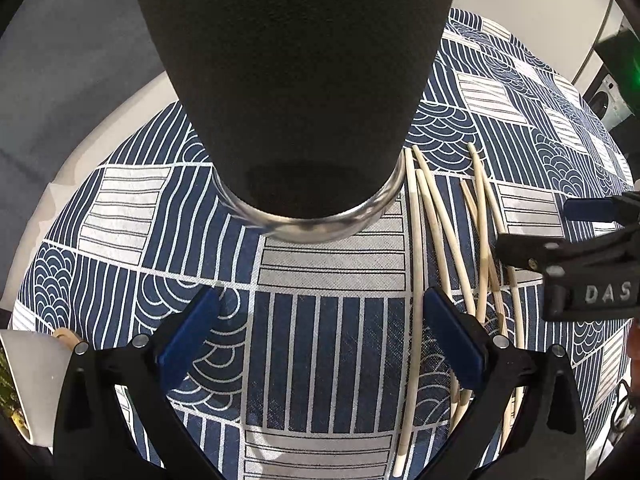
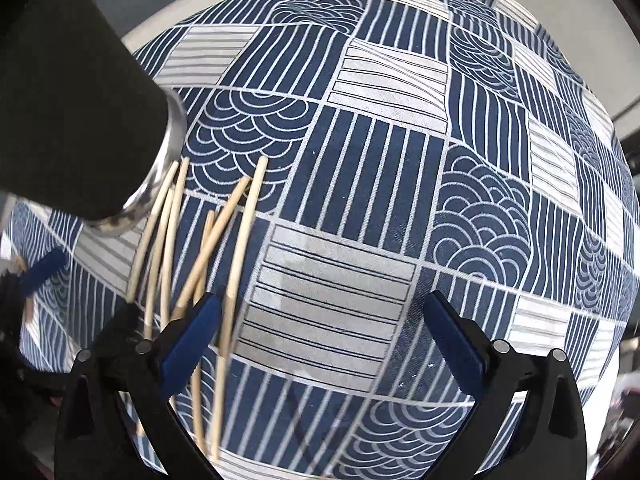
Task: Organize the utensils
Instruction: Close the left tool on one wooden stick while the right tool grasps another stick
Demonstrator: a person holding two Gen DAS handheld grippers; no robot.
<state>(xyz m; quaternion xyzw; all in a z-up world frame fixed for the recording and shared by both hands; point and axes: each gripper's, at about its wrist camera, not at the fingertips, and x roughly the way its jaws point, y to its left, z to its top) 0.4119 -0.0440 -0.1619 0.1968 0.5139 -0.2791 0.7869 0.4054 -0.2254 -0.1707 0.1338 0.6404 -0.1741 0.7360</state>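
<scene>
A black cup [image 1: 292,80] with a shiny metal base ring is seen standing on the tablecloth [image 1: 332,320], blue-and-white patterned, in the left wrist view, directly ahead of the left gripper [image 1: 320,332]. The left gripper's jaws are spread wide w/ nothing between them; bare cloth is seen in the gap. A bundle of pale chopsticks [image 1: 436,224] is laid loose on the cloth just right of the cup, approx. parallel, some crossed, w/ the nearest stick close beside the metal ring. The right gripper [image 2: 320,332] is likewise held spread and empty; its left finger is positioned over the near ends of the chopsticks [image 2: 236,240], but whether they are touched cannot be told. In the right wrist view the cup [image 2: 80,92] is found at upper left, the chopstick tips reaching its base.
</scene>
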